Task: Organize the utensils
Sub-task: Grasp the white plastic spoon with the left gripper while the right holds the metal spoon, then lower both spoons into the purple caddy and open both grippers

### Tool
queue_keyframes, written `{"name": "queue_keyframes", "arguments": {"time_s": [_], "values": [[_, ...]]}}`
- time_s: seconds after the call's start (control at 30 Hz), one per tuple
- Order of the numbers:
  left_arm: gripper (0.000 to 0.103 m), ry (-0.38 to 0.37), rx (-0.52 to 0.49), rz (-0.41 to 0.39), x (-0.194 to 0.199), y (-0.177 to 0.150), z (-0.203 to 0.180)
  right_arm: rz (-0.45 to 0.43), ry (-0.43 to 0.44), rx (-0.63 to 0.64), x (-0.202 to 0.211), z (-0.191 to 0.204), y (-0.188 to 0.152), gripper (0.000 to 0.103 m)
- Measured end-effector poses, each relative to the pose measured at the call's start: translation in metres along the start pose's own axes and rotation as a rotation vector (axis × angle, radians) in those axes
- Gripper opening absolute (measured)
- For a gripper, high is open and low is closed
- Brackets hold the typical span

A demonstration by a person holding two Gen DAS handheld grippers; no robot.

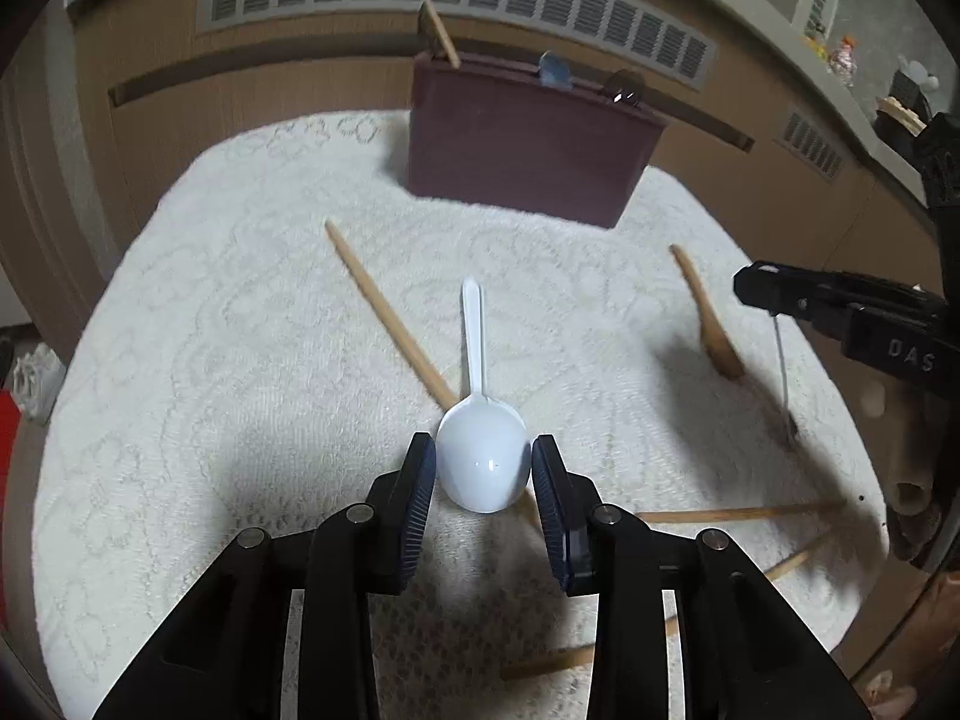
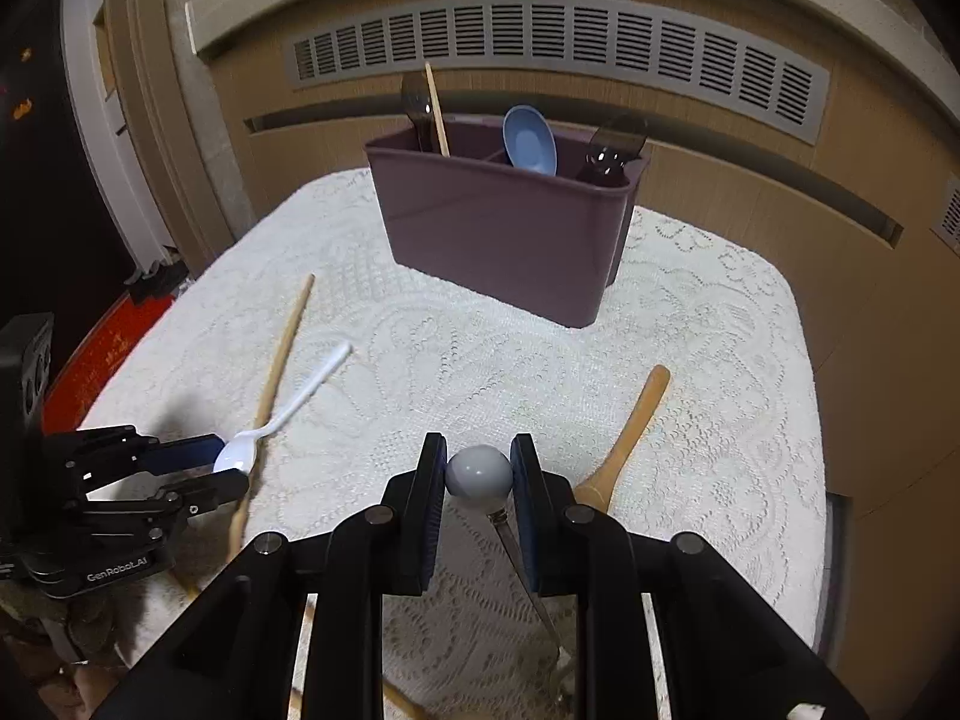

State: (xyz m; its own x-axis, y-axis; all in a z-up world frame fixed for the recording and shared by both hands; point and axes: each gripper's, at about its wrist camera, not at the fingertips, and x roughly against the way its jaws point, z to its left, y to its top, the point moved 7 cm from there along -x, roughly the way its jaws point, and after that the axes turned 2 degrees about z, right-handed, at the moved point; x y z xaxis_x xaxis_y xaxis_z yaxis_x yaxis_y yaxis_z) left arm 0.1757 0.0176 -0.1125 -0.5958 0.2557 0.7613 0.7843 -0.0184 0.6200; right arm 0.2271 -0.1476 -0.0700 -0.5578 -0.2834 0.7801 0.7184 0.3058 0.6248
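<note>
left hand-held gripper (image 1: 483, 468) has its pads clamped on the bowl of a white plastic spoon (image 1: 480, 414), handle pointing away twd the caddy. in the right wrist view the same spoon (image 2: 282, 414) sits bowl-first in that gripper (image 2: 231, 474) at the left edge, handle angled up and to the right. can't tell if the spoon is lifted off the cloth or just touching it.

right hand-held gripper (image 2: 479, 471) is closed on a round grey knob (image 2: 479, 471) w/ a thin metal shaft (image 2: 528, 582) running down and back under the right finger; what kind of utensil it is, can't tell. from the left wrist view that gripper (image 1: 750, 288) shows at the right edge w/ a thin shaft hanging below it.

the purple caddy (image 2: 498, 240) stands upright at the far side of the surface, on a white lace cloth (image 2: 450, 360). inside: a blue spoon (image 2: 529, 141) in the middle, a dark spoon (image 2: 612, 150) at the right end, another dark spoon (image 2: 417, 108) and a thin wooden stick (image 2: 437, 108) at the left end.

loose on the cloth: a long wooden chopstick (image 1: 390, 315) just beside the white spoon, its near end passing under the bowl, and a wooden spoon (image 2: 624, 444) just right of the right gripper, handle pointing away. more wooden sticks (image 1: 738, 513) lie near the front-right edge in the left wrist view.
</note>
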Motion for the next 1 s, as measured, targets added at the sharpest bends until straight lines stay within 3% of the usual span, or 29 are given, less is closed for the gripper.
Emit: {"name": "queue_keyframes", "arguments": {"time_s": [0.37,0.8,1.0], "values": [[0.034,-0.009,-0.172,-0.192,0.073,0.055,-0.053,-0.077,0.018,-0.070,0.043,-0.011,0.004,0.020],[0.033,-0.042,-0.265,-0.201,0.095,0.091,-0.076,-0.119,0.006,-0.097,0.070,-0.022,0.023,0.020],[0.033,-0.061,-0.310,-0.258,0.131,0.149,-0.082,-0.227,0.012,-0.099,0.111,-0.027,0.066,0.020]]}}
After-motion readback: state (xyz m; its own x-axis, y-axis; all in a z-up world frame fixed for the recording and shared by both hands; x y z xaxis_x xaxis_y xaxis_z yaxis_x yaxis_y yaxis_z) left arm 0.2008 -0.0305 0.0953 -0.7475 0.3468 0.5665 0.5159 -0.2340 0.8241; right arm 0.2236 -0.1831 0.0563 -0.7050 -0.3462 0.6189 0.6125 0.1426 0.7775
